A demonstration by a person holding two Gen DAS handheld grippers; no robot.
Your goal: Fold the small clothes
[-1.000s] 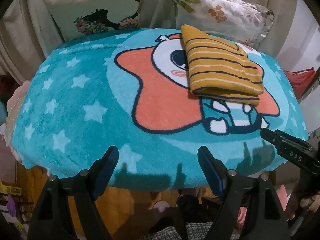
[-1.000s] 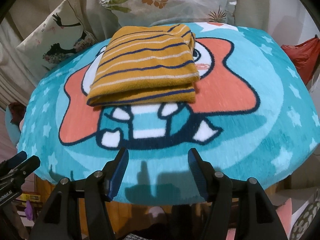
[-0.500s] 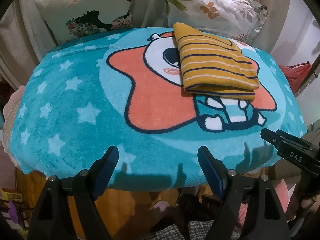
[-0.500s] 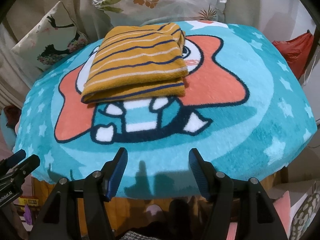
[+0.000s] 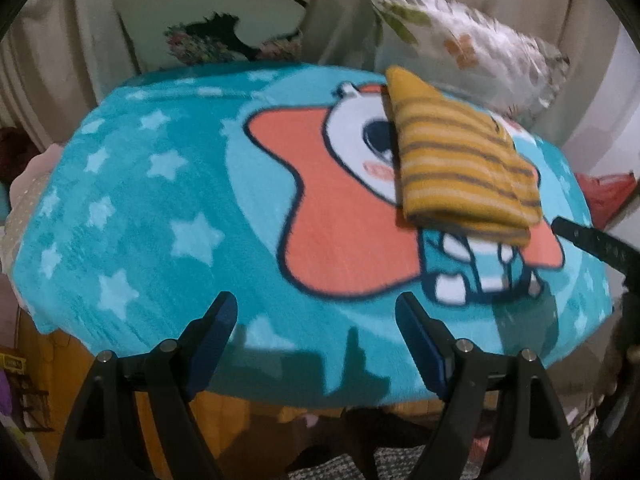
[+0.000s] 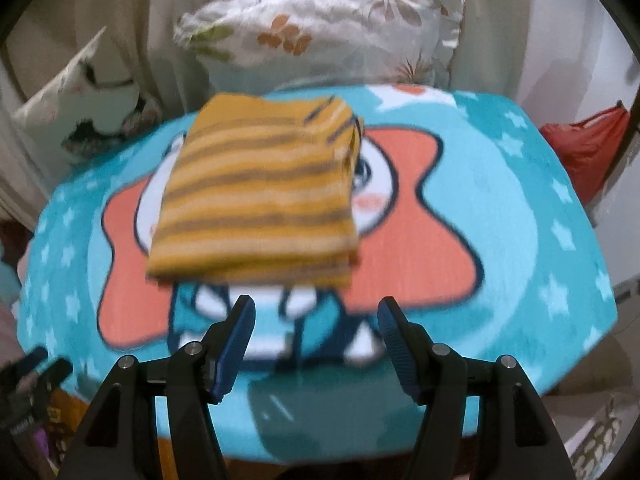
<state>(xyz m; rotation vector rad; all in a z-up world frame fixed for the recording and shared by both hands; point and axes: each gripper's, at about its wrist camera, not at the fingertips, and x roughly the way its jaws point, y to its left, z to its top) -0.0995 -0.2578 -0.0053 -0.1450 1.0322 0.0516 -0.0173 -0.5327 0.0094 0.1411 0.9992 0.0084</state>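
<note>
A folded mustard-yellow garment with dark and pale stripes [image 5: 460, 164] lies on a teal blanket with stars and a cartoon star figure [image 5: 160, 208]. It shows in the right wrist view [image 6: 260, 196] too, just beyond my right gripper [image 6: 314, 316]. My right gripper is open and empty, over the blanket's near part. My left gripper [image 5: 316, 312] is open and empty above the blanket's front edge, left of the garment. The right gripper's tip shows at the right edge of the left wrist view [image 5: 600, 244]. Both views are blurred.
Two patterned pillows [image 5: 208, 20] [image 6: 332, 20] lean against a beige curtain behind the blanket [image 6: 540, 220]. A red bag [image 6: 588, 152] sits at the right. The blanket's front edge hangs over an orange-brown base [image 5: 240, 412]. The left gripper shows at the lower left of the right wrist view [image 6: 32, 368].
Both grippers have moved forward toward the blanket; the right one is now much closer to the folded garment. The garment has not moved. Both stay open.
</note>
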